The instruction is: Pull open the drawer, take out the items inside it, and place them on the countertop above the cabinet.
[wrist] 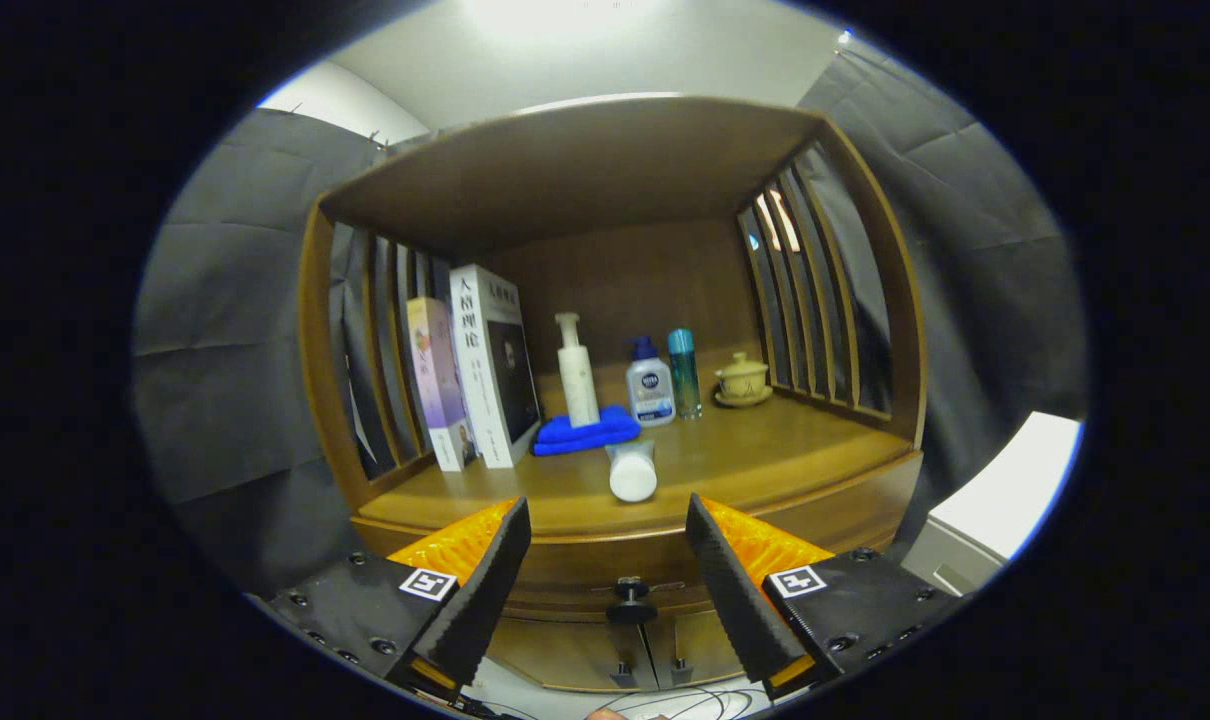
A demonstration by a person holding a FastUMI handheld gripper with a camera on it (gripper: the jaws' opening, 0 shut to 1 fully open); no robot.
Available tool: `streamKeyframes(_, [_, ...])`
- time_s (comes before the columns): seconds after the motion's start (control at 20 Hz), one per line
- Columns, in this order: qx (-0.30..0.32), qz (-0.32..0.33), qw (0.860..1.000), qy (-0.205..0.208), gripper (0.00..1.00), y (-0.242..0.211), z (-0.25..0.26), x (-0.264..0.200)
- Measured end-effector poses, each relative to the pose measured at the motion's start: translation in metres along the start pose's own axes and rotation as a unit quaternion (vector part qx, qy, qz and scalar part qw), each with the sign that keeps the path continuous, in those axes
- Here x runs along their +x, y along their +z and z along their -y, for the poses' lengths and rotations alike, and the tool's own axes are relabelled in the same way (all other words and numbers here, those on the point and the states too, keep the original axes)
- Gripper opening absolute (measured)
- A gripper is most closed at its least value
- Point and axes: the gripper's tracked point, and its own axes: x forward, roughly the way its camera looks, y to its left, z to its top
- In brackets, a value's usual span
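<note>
My gripper (608,560) is open, its two black fingers (485,590) spread wide with nothing between them. Just ahead, between the fingers, is the drawer front (605,570) of the wooden cabinet, pushed in, with a dark round knob (630,592) at its middle. Above it lies the countertop (765,460). A white tube (633,470) lies on the countertop near its front edge, cap end toward me. Behind it a blue folded cloth (585,432) lies flat.
On the countertop stand two books (475,370), a white pump bottle (576,370), a small blue-capped bottle (650,385), a teal bottle (683,372) and a lidded ceramic cup (742,380). Slatted wooden sides enclose the shelf. Two cupboard doors (585,650) sit below the drawer. A white surface (1005,490) is at the right.
</note>
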Motion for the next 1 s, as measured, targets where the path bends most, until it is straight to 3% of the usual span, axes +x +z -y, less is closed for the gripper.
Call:
streamKeyframes(0.4, [-0.068,0.042,0.997,0.013,0.98,0.054,0.016,-0.075])
streamKeyframes(0.6, [-0.071,0.066,0.995,0.015,0.97,0.083,0.026,-0.107])
streamKeyframes(1.0, [-0.062,0.097,0.993,-0.023,0.98,0.164,0.048,-0.167])
